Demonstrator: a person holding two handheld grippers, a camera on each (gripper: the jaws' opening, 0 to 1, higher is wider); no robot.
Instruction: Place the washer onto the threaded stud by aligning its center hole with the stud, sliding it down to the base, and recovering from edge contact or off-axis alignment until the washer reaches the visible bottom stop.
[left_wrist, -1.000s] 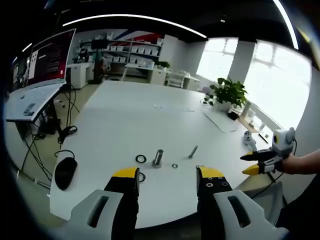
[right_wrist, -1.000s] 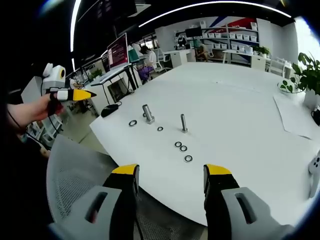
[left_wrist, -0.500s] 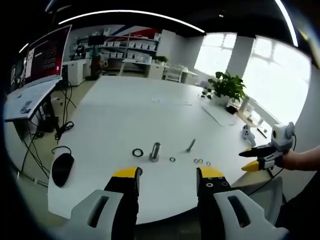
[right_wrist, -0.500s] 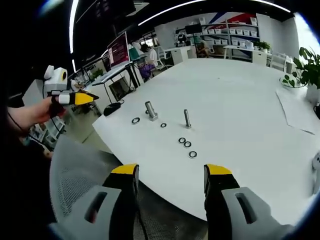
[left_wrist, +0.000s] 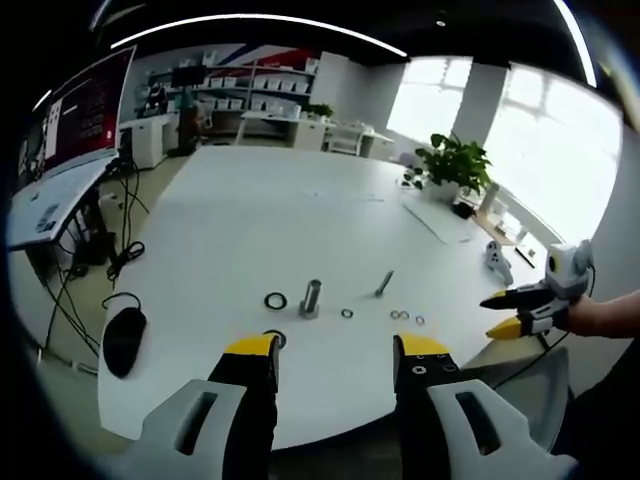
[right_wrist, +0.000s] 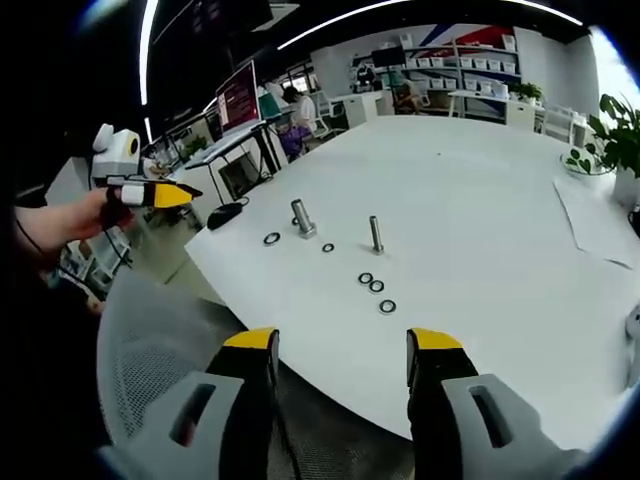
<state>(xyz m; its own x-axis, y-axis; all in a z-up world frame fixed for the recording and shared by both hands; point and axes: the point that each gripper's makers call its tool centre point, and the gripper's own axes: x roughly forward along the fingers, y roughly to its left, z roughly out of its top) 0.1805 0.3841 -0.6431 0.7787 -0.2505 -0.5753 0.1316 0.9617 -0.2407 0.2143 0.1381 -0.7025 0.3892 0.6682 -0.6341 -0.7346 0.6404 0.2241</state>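
White and smooth, the bench (right_wrist: 480, 190) fills a bright open office, its near edge rounded where both grippers hover off it.

The left gripper (left_wrist: 335, 360) and right gripper (right_wrist: 340, 355) each hold their yellow-tipped fingers spread wide, gripping nothing.

Near that edge stand two metal posts: a thick stud (right_wrist: 302, 217) and a slim threaded stud (right_wrist: 376, 235), both upright and shiny. Flat rings lie scattered about them: a dark ring (right_wrist: 271, 239) beside the thick stud, a small one (right_wrist: 328, 248) between the posts, and three small washers (right_wrist: 376, 287) in a row toward the edge.

My guess at the risks: thin washers flat on a slick top give the fingers little to bite, so one may skate away or off the edge. A tilted washer could also catch on the threads and jam partway.
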